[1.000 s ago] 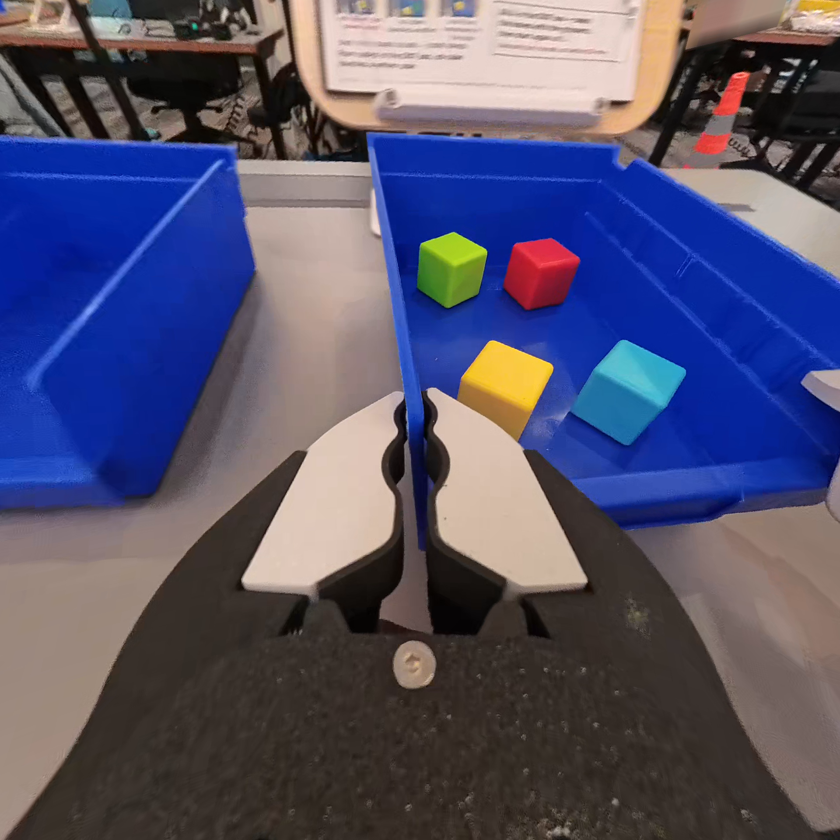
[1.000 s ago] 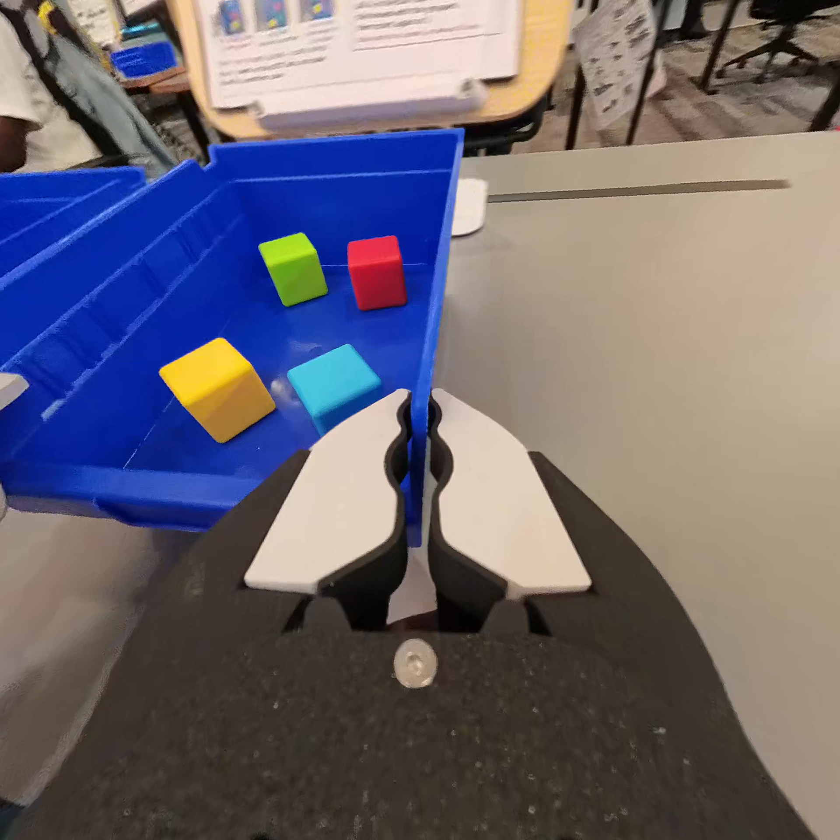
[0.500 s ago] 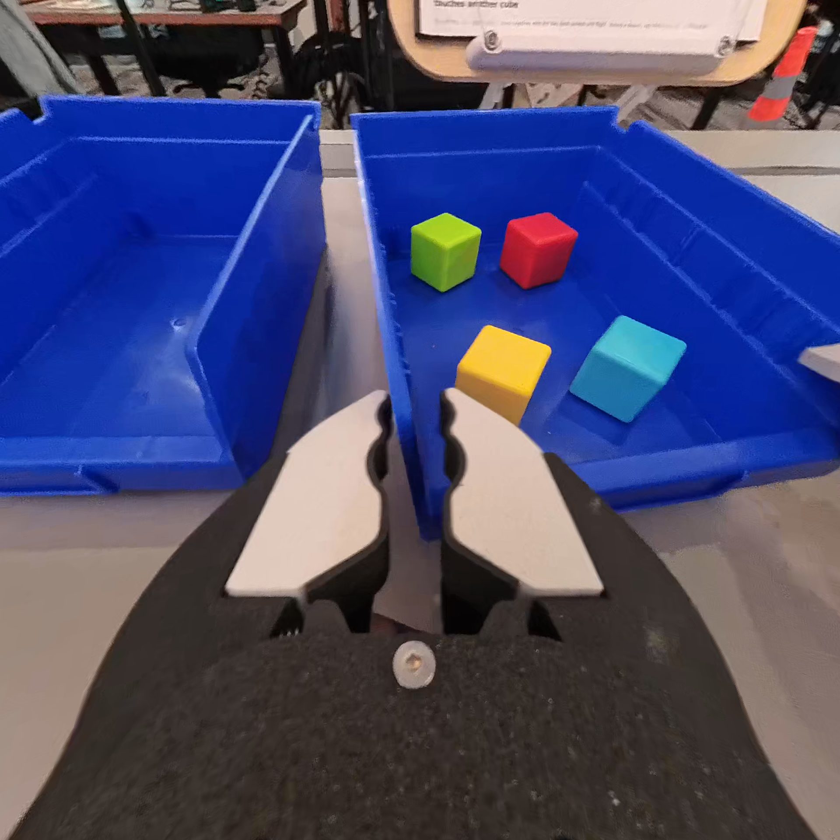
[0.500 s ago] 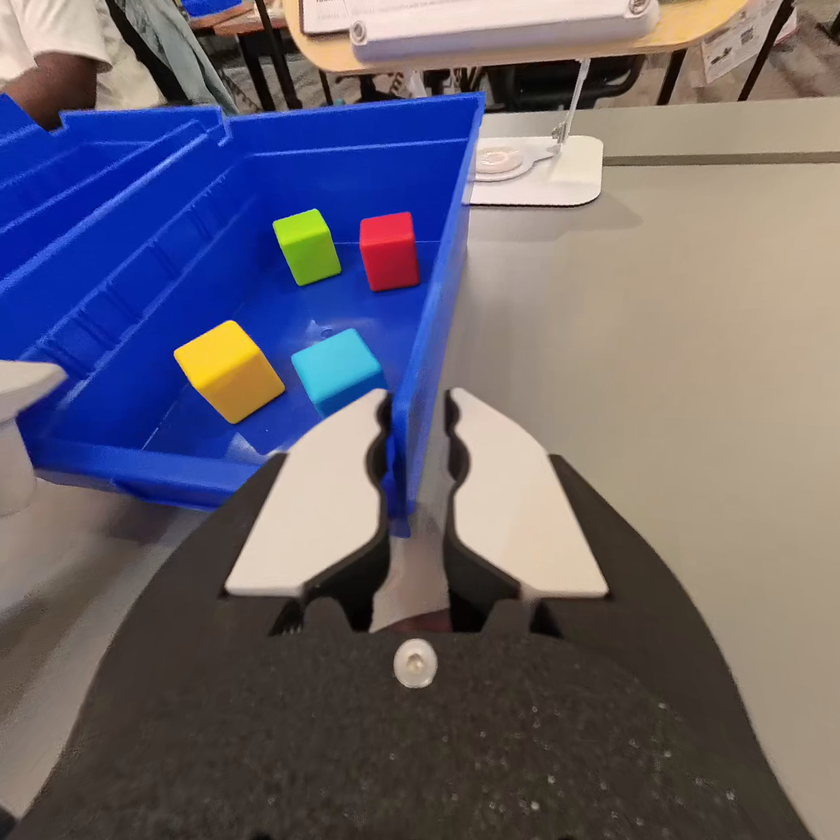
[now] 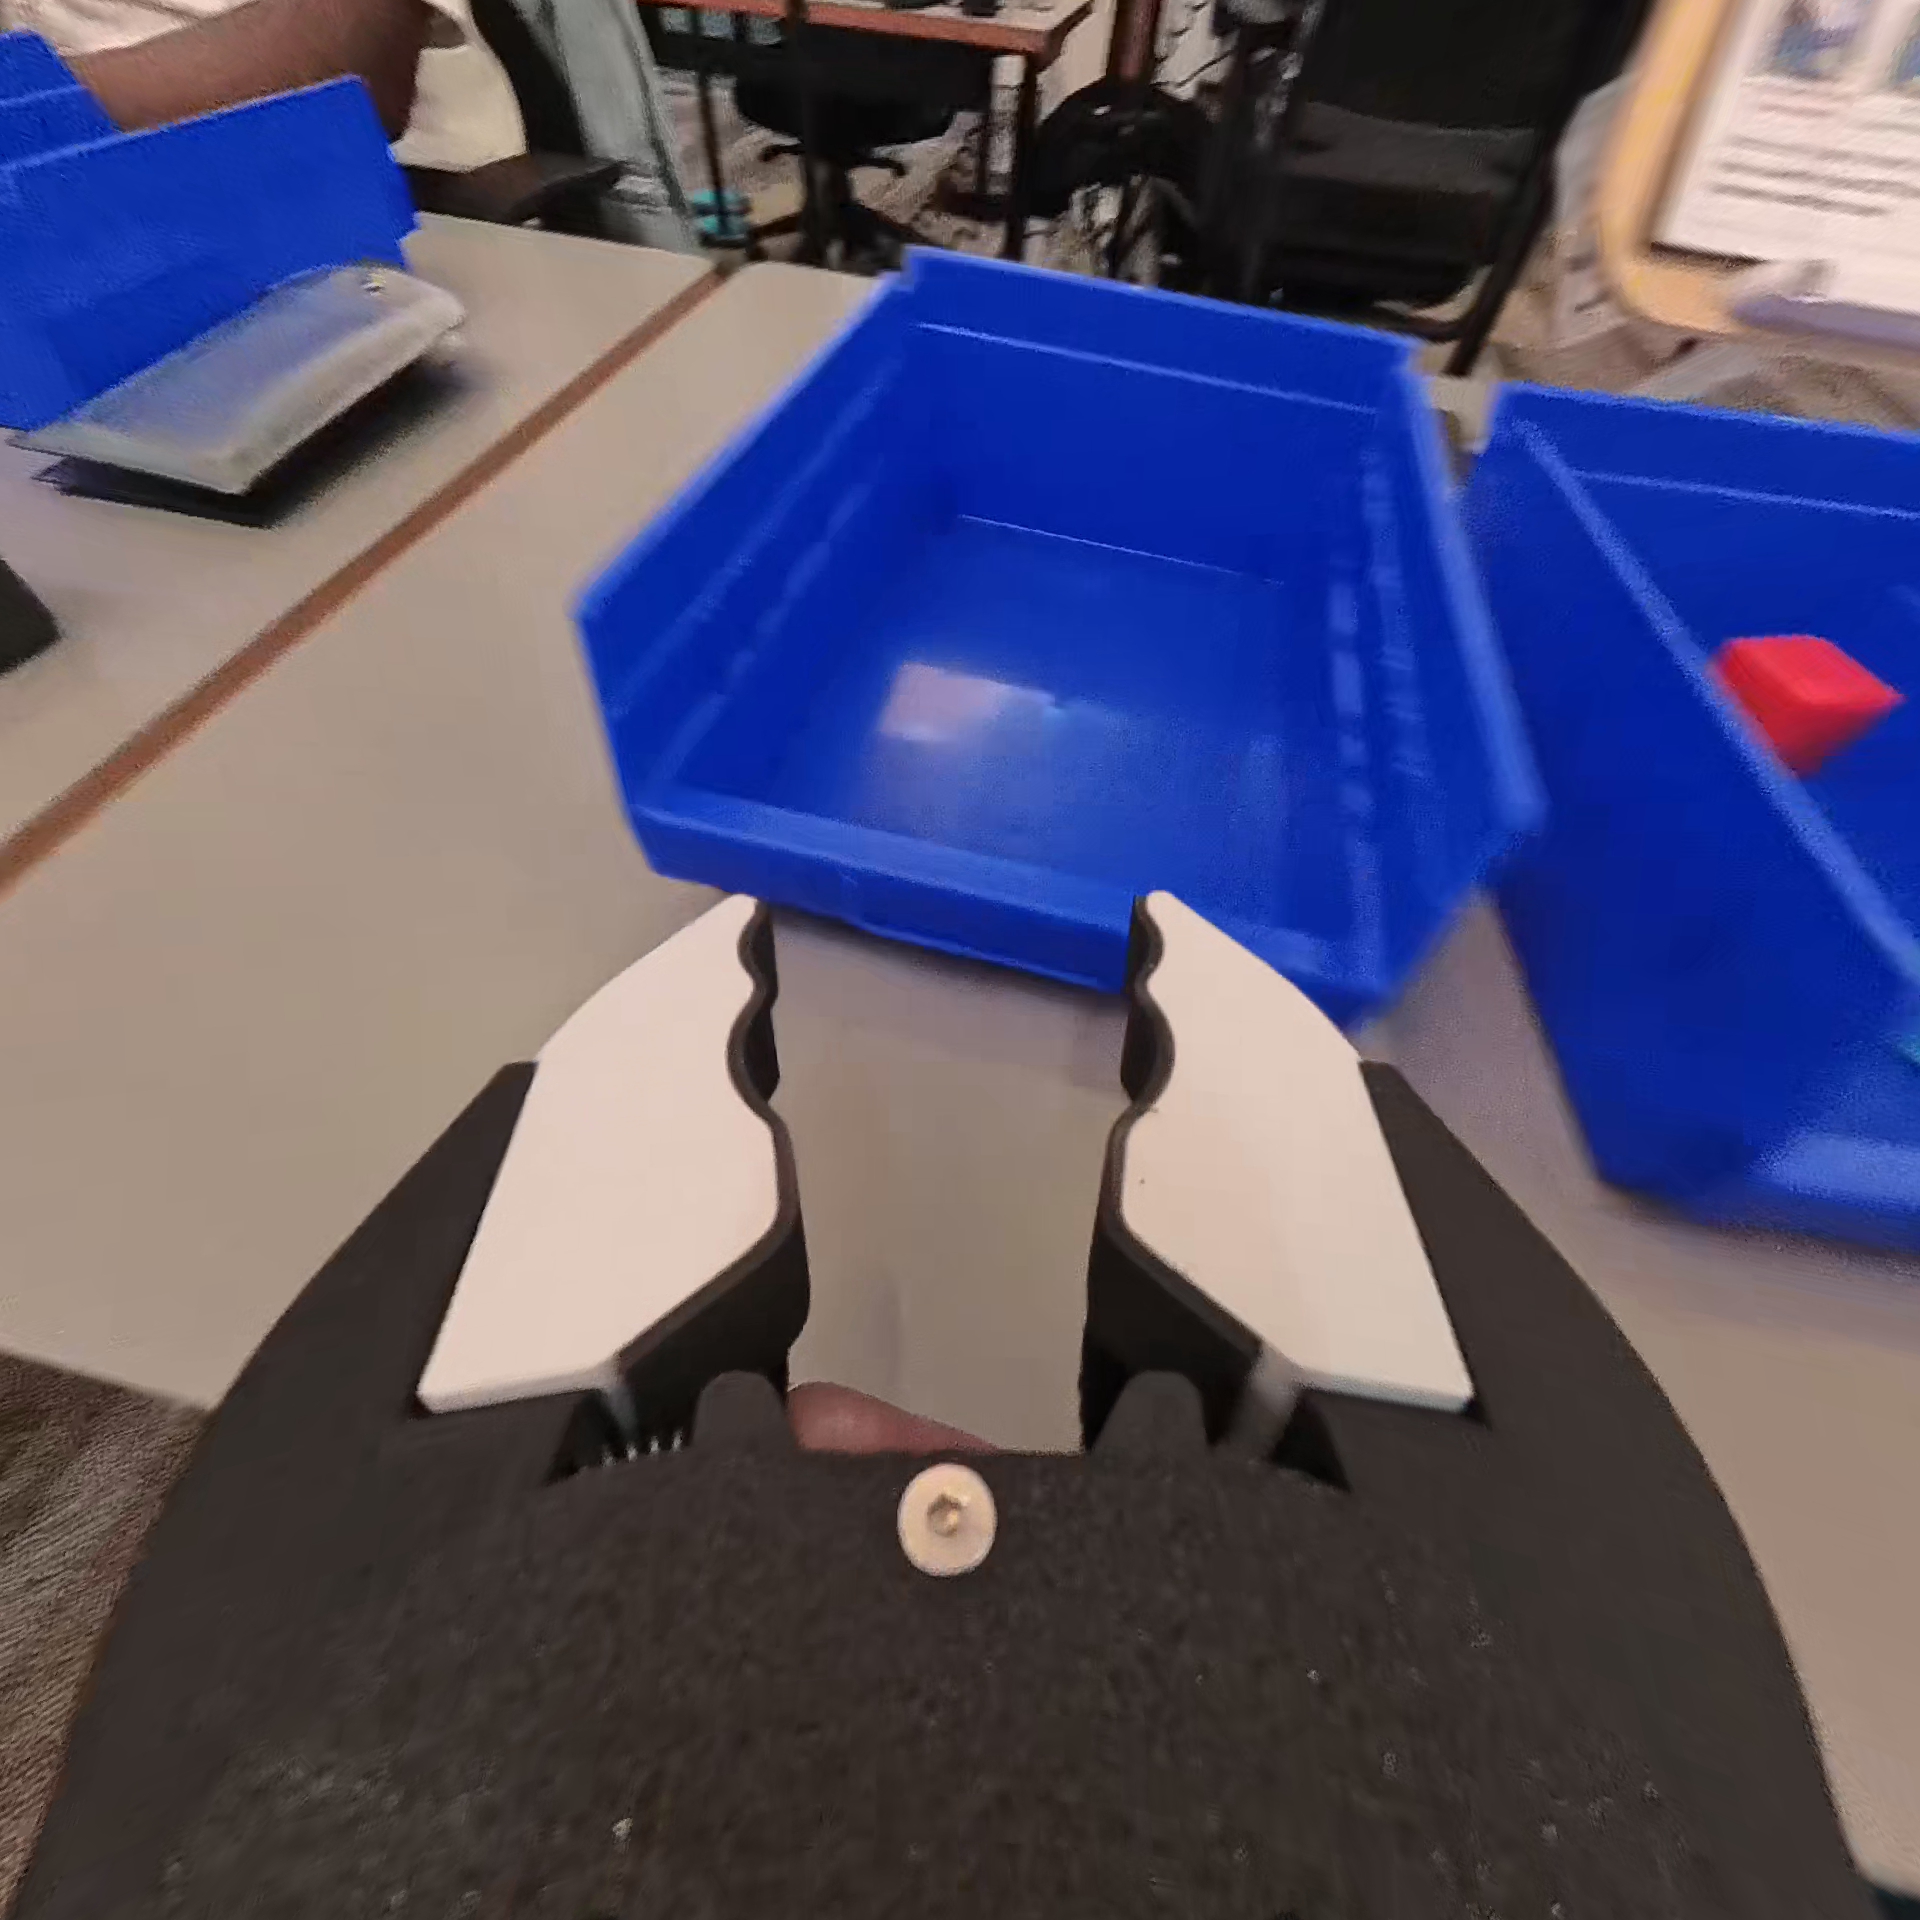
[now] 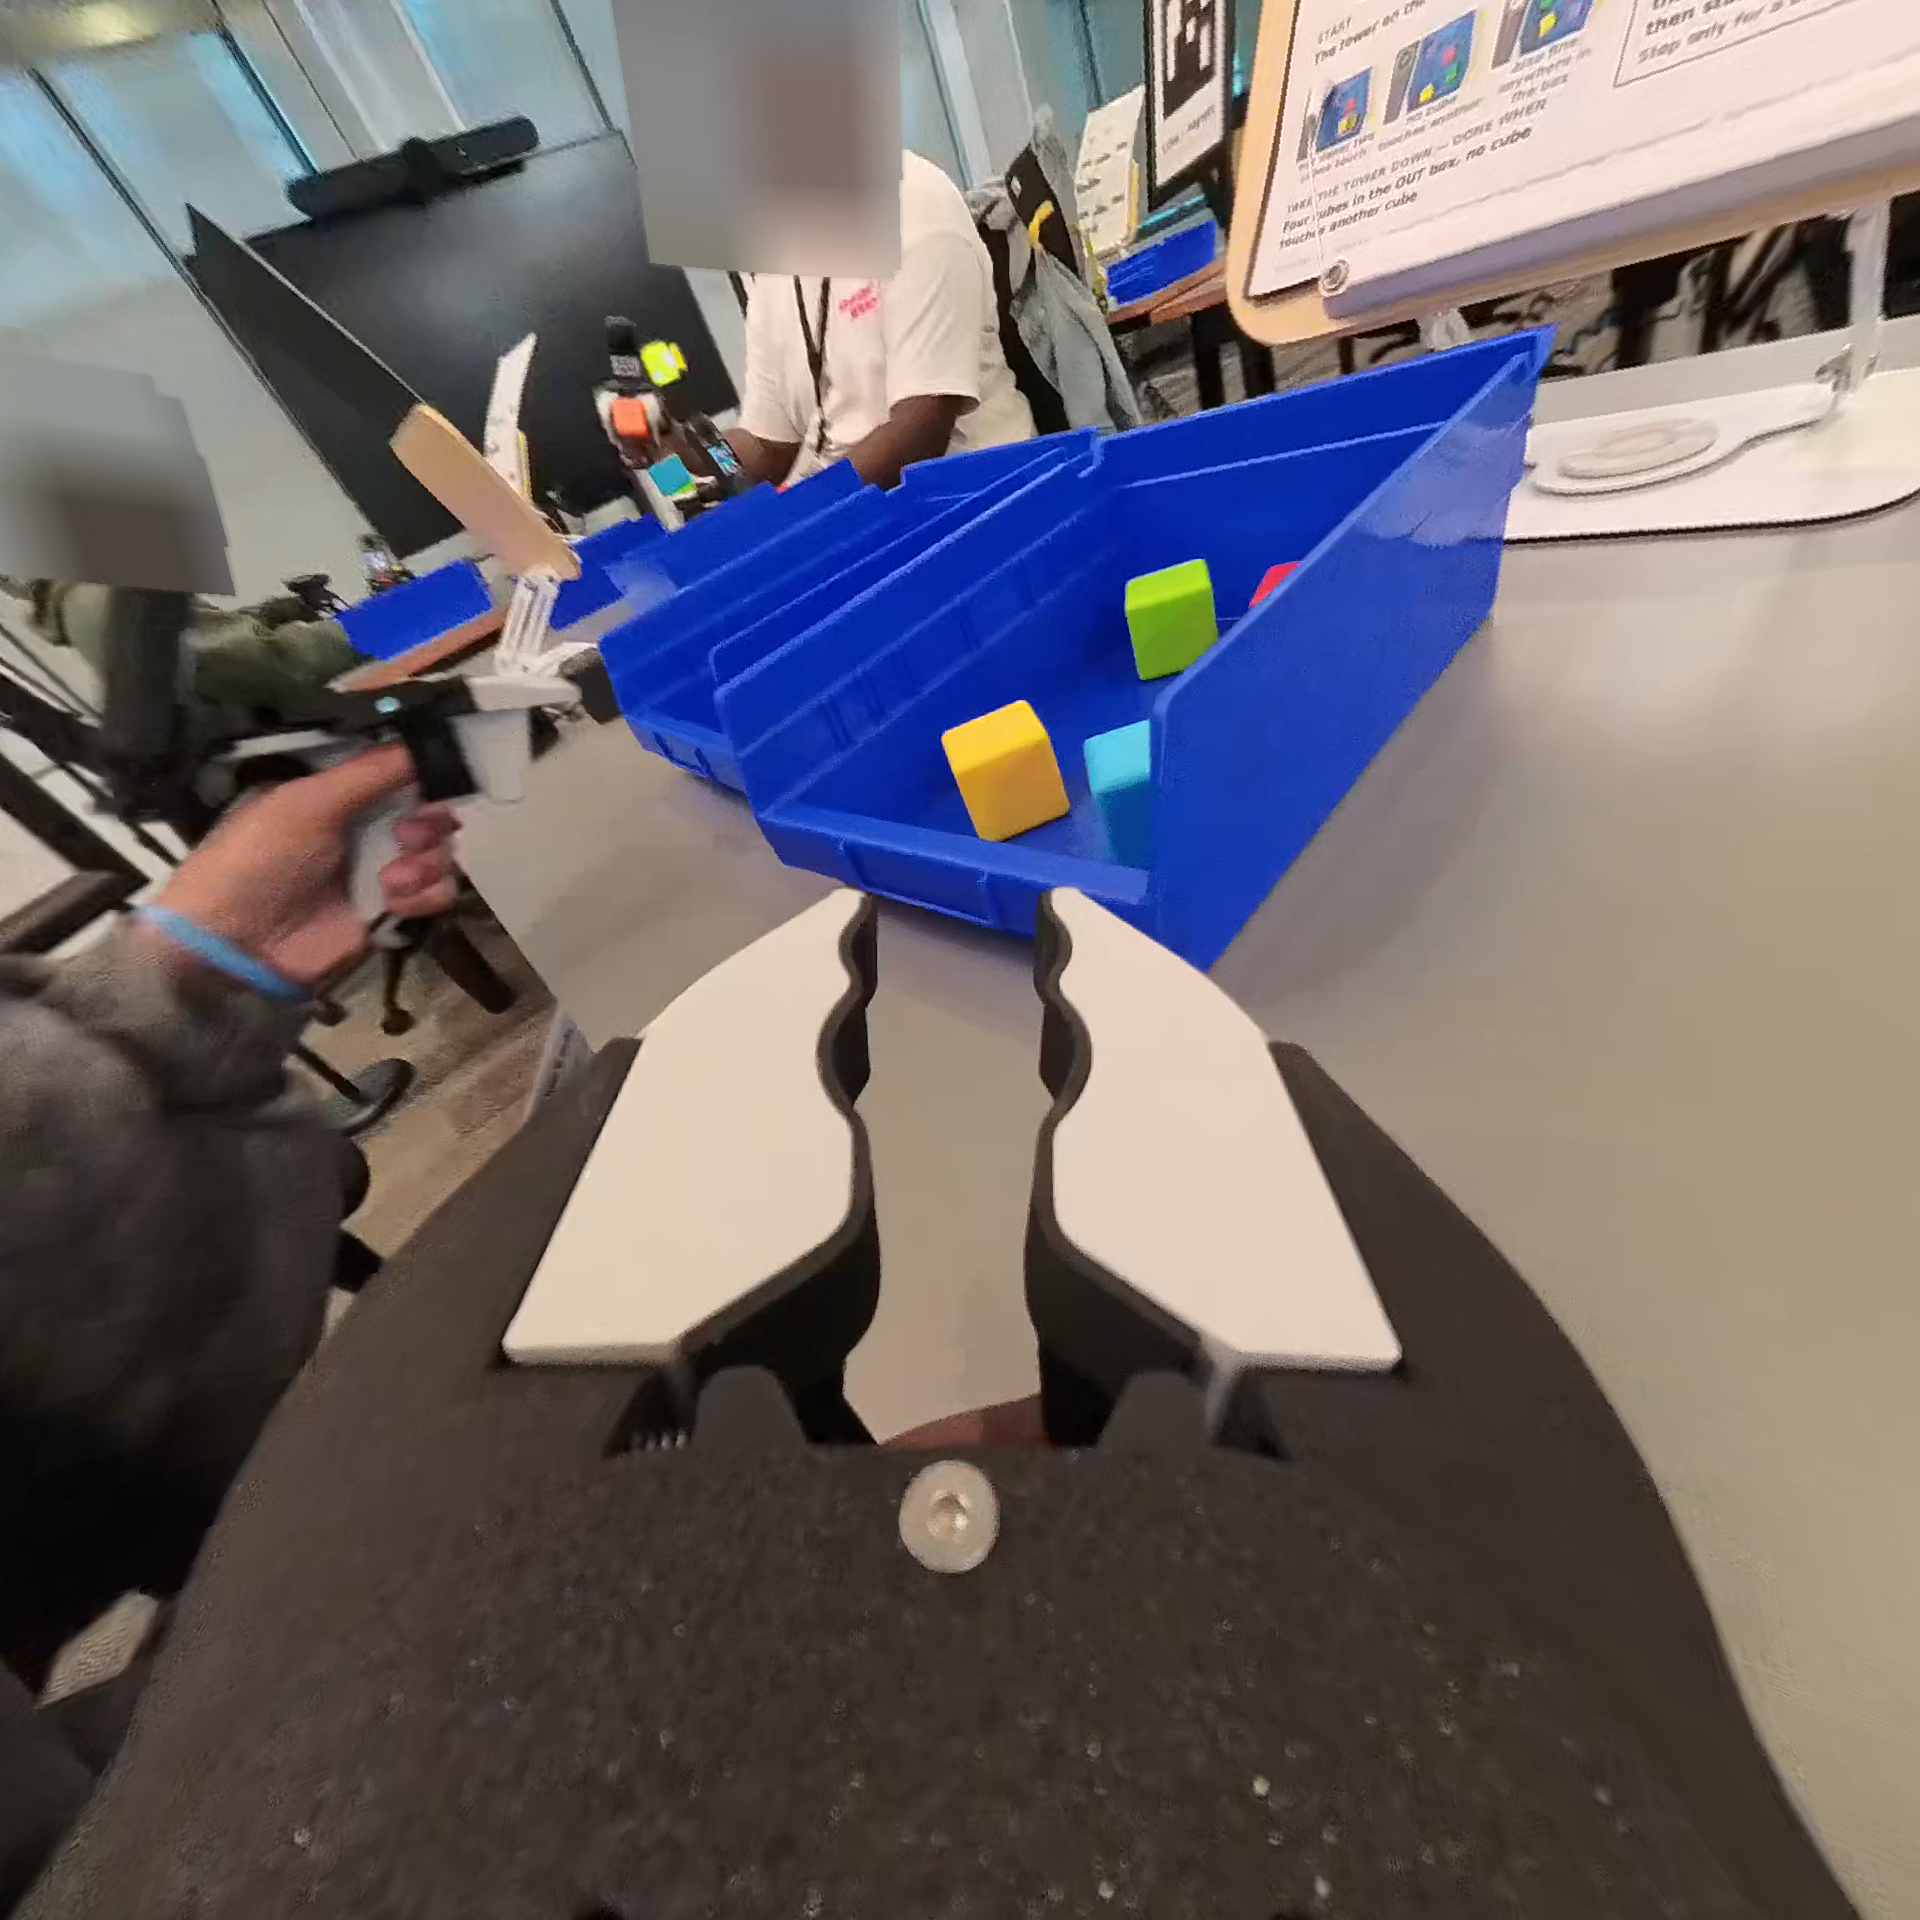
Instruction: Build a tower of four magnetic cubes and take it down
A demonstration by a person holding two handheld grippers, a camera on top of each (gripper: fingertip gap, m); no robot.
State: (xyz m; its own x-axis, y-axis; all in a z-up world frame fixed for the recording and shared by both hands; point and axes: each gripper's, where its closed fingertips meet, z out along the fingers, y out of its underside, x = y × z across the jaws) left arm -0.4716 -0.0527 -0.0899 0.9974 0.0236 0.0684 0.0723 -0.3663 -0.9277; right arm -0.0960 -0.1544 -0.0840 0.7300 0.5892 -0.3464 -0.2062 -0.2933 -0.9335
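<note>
In the right wrist view, a blue bin [image 6: 1351, 727] on the grey table holds a yellow cube [image 6: 1003, 769], a cyan cube [image 6: 1120, 784], a green cube [image 6: 1171, 618] and a red cube [image 6: 1273, 582], all apart. My right gripper [image 6: 956, 904] is open and empty, just short of the bin's front lip. In the left wrist view, my left gripper [image 5: 951, 914] is wide open and empty in front of an empty blue bin [image 5: 883, 862]. The cube bin [image 5: 1662, 935] is at the right, with the red cube [image 5: 1803, 696] showing. A hand holds the left gripper [image 6: 499, 717] left of the bins.
An instruction board [image 6: 1558, 156] on a white stand base [image 6: 1683, 457] stands behind the cube bin. A grey pouch [image 5: 249, 384] and more blue bins lie on the neighbouring table. A person sits at a far table. The table's near edge [image 5: 104, 1351] is at lower left.
Both grippers were shut on the side walls of the cube bin, opened and pulled back from it. The left one swung left and now faces the empty bin.
</note>
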